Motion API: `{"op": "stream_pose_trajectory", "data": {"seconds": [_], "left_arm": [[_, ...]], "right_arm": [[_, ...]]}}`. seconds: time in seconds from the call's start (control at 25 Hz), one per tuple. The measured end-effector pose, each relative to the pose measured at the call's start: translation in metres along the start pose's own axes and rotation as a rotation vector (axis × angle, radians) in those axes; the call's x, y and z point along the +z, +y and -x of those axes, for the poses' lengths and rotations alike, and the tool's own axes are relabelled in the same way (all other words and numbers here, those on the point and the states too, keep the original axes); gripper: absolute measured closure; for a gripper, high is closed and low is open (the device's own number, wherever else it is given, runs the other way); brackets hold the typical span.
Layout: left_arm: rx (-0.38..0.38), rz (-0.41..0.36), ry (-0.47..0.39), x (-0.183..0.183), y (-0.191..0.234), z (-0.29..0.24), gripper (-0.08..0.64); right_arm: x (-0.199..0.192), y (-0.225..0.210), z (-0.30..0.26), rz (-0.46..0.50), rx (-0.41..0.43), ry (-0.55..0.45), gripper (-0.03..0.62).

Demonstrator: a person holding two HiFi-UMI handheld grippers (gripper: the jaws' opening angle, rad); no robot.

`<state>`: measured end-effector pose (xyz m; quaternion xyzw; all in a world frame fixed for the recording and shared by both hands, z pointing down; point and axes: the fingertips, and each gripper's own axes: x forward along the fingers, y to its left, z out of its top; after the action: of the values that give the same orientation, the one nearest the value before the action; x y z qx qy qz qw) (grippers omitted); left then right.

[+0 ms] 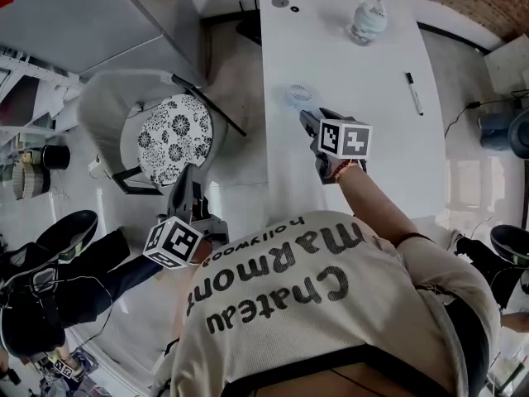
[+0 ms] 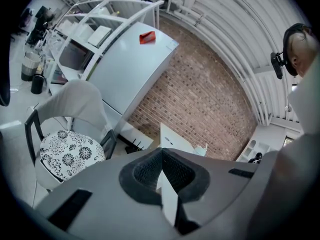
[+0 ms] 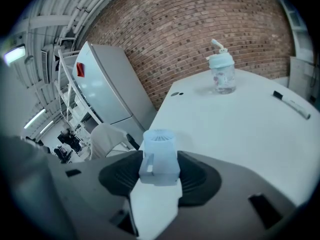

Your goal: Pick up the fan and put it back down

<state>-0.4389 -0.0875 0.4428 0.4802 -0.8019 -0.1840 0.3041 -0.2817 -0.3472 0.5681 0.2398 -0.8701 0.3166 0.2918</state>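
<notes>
A small pale-blue fan (image 3: 159, 143) with a round grille on top sits between the dark pads of my right gripper (image 3: 159, 160), which is shut on it. In the head view the fan (image 1: 297, 97) is over the left part of the white table (image 1: 355, 147), just ahead of the right gripper (image 1: 307, 117). Whether its base touches the tabletop I cannot tell. My left gripper (image 1: 183, 182) hangs off the table, over the floor beside a chair. Its jaws meet at the tips, and the left gripper (image 2: 161, 156) holds nothing.
A lidded cup with a straw (image 1: 368, 21) (image 3: 221, 73) stands at the table's far end. A marker (image 1: 414, 93) (image 3: 291, 104) lies at the right. A chair with a flower-patterned cushion (image 1: 173, 128) (image 2: 70, 151) stands left of the table. A brick wall (image 3: 200, 24) is behind.
</notes>
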Motion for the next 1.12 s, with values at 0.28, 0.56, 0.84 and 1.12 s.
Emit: {"op": "stream_pose_trajectory", "data": {"seconds": [0.28,0.56,0.84,1.12], "left_arm": [[0.039,0.028,0.022,-0.011,0.013,0.001,0.560],[0.039,0.053,0.033,-0.021,0.013,-0.002,0.560],[0.043,0.059,0.050,-0.026,0.010,-0.006,0.560],[0.063,0.069,0.046,-0.028,0.017,-0.007,0.560]], "right_arm": [[-0.009,0.001,-0.013,0.042,-0.011,0.026,0.373],[-0.019,-0.003,-0.025,0.087,-0.041,0.058,0.371],[-0.030,-0.004,-0.034,0.123,-0.045,0.089,0.370],[-0.031,-0.003,-0.040,0.174,-0.075,0.099,0.370]]}}
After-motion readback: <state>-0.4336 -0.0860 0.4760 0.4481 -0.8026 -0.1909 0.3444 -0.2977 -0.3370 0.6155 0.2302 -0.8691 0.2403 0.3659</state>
